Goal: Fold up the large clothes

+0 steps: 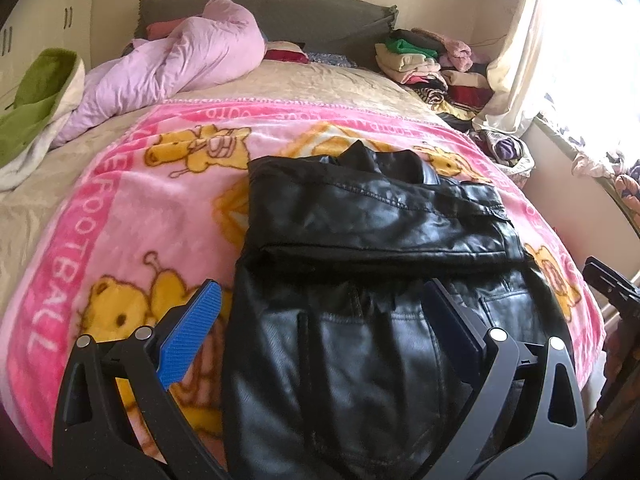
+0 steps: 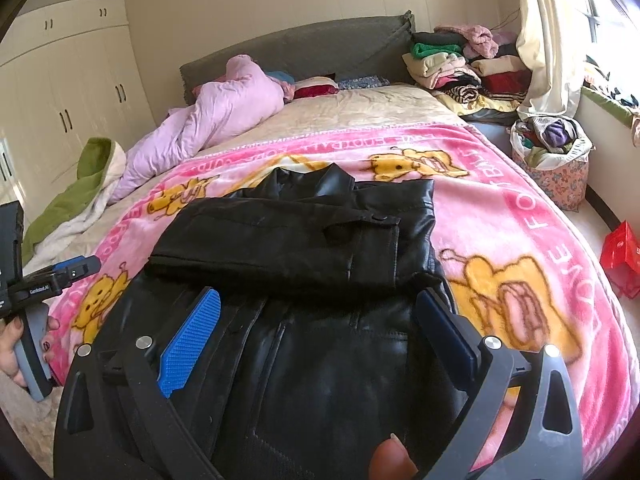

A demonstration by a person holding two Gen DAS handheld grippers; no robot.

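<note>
Hovering over the near hem, we hold both tools with their blue pads spread wide and gripping nothing: the left gripper (image 1: 320, 324) and the right gripper (image 2: 326, 326) each straddle the lower body of the black leather jacket (image 1: 360, 280). The jacket lies on the pink cartoon blanket (image 1: 132, 200), collar toward 12 o'clock, with its sleeves already crossed over the chest as a thick band. We judge the next fold to be bringing the hem up over that band. To do it well, we should pinch the hem near its two corners, at 7 and 5 o'clock, biting through both layers, then lift evenly so the stiff panel rolls rather than creases.

Glossy, heavy and slightly crinkled, the leather shows stitched seams and a snap tab. It will likely slide on the plush fleece. A folded clothes pile (image 2: 460, 68) sits at 1 o'clock, and a lilac quilt (image 2: 216, 112) at 11.
</note>
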